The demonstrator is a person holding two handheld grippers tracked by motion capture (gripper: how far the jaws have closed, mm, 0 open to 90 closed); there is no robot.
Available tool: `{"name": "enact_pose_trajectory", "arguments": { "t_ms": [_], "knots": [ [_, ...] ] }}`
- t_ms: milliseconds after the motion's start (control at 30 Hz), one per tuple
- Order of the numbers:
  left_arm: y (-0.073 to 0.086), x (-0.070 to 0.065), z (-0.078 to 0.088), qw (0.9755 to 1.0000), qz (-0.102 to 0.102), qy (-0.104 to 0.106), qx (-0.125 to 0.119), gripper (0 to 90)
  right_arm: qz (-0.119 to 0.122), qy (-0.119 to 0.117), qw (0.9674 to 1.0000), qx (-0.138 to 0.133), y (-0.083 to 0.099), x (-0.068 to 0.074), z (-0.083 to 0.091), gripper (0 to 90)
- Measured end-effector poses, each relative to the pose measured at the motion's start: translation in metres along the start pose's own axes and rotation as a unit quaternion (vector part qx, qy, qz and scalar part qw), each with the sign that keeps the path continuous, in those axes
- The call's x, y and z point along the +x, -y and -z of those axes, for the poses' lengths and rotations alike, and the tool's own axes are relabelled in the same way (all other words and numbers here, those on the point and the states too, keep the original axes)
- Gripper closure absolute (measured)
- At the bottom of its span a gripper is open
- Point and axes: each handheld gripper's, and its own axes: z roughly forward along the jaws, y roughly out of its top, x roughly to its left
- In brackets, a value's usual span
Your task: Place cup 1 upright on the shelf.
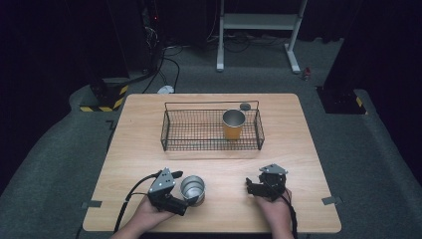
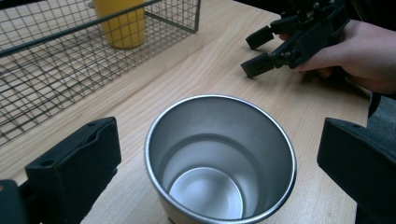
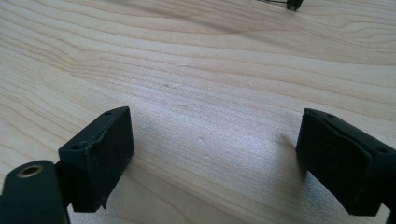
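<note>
Straddling the steel cup (image 2: 220, 161) with our left gripper (image 1: 186, 196), we have the jaws spread wide, one on either side of the rim, neither one touching the metal as far as the left gripper view shows. The cup stands upright on the table (image 1: 308, 149), mouth up, near the front edge and just beside our left hand (image 1: 149, 211). We judge the wide opening is deliberate: the cup is broad, and the jaws need room to come round the wall before they close on it. Nothing is gripped yet.

A little to the right, at the same depth, our right gripper (image 1: 259, 187) rests low over bare wood, held in the right hand (image 1: 273, 209). Its jaws stand well apart too, with only tabletop between them in the right gripper view. It looks parked out of the way, leaving the left side free to work and ready to steady something if called on.

Farther back, toward the middle of the table, sits the wire basket (image 1: 171, 130). A yellow cup (image 1: 233, 124) with a metal lining already stands upright at its right end, which suggests the steel cup is meant to join it there. The open stretch of basket floor to the left of the yellow cup leaves plenty of room. Behind the basket's far right corner lies a small dark round thing (image 1: 245, 106), too small to name.
</note>
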Motion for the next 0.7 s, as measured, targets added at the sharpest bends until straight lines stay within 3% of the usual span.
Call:
{"name": "enact_pose_trajectory", "arguments": {
  "t_ms": [367, 700],
  "knots": [
    [0.007, -0.006, -0.016, 0.9997, -0.019, -0.005, 0.015, 0.1, 0.000, 0.000, 1.0000, 0.000, 0.000, 0.000, 0.000, 11.2],
    [0.017, -0.006, -0.021, 0.9995, -0.028, -0.003, 0.017, 0.5, 0.000, 0.000, 1.0000, 0.000, 0.000, 0.000, 0.000, 11.2]
  ]
}}
